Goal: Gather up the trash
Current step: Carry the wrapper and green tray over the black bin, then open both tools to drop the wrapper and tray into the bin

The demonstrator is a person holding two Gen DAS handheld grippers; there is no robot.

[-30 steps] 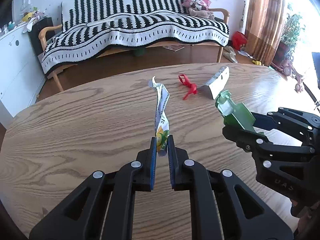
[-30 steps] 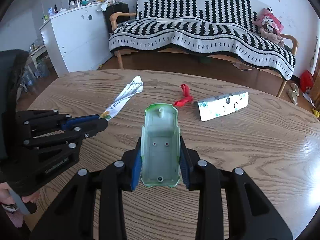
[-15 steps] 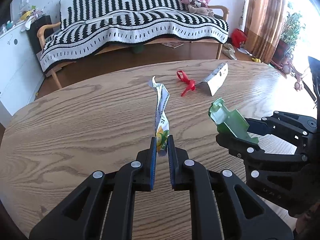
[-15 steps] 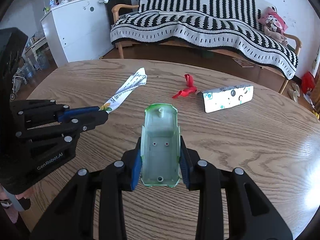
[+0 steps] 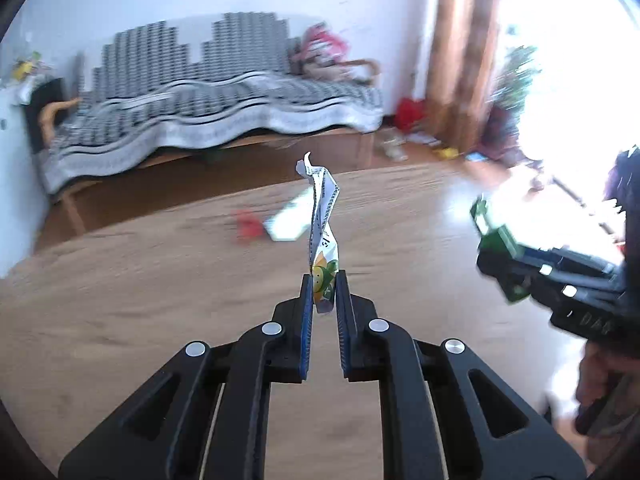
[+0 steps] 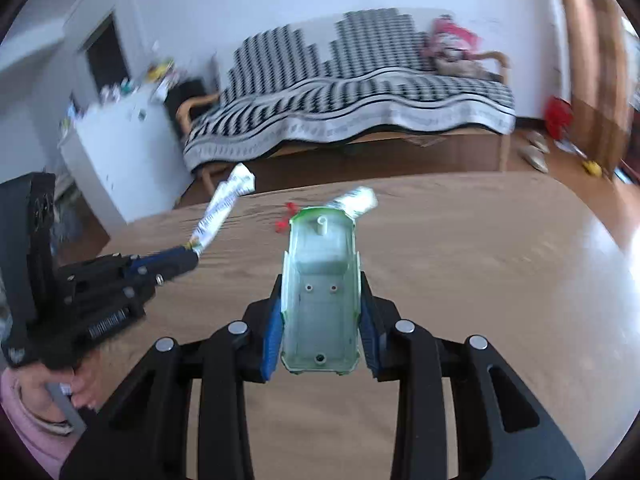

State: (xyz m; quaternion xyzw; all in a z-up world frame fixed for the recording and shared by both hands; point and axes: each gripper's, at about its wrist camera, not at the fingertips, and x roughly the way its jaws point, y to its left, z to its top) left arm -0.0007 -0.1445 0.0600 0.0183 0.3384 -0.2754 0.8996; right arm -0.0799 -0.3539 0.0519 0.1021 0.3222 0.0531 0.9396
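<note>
Green plastic, shaped like a little toy car shell point(image 6: 320, 288), sits pinched between the blue pads of the right tongs point(image 6: 320, 332). The left tongs point(image 5: 323, 308) are pressed together on the bottom end of a long twisted paper wrapper point(image 5: 322, 216), which stands up above them. A moment ago both tongs were low over the wooden surface point(image 5: 160, 280) with these same two things in them; now both have lifted and swung to the side, and the room looks smeared because they are moving fast. I think this means two bits of trash are picked up and are on their way to wherever the trash goes, though no bin shows in either view. A red scrap point(image 5: 249, 227) and a white wrapper with dots point(image 5: 290, 220) lie side by side on the surface, not collected yet. Both tongs point forward and tip down a little. A hand in a pink sleeve point(image 6: 68, 392) grips the handle of the left tongs.
</note>
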